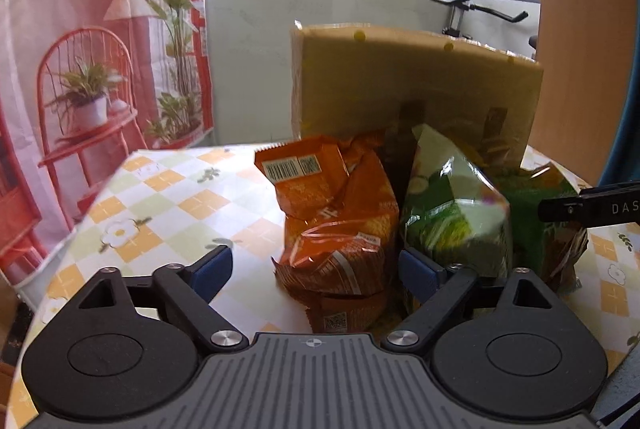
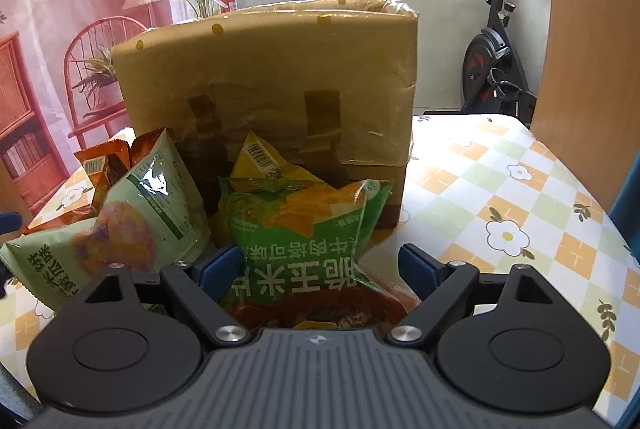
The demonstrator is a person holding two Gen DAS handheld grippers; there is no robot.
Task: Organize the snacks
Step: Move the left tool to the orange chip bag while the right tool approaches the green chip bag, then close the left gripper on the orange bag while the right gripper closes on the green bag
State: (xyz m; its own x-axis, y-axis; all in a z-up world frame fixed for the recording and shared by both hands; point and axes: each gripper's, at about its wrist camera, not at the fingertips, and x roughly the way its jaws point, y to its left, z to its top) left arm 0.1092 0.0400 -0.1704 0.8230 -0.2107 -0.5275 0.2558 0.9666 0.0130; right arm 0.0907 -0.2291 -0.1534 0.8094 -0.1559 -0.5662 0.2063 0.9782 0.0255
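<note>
A heap of snack bags lies in front of a taped cardboard box. My left gripper is open, with crumpled orange bags between its fingers. A gap shows beside the left pad. A pale green bag leans just right of them. My right gripper is open around a bright green chip bag, with free space before the right pad. A yellow bag sticks up behind it. One black finger of the right gripper shows at the edge.
The table wears a checked cloth with flowers, bare on its right and on its left side. An exercise bike stands behind by the window. A pink printed curtain hangs on the left, and a wooden panel rises on the right.
</note>
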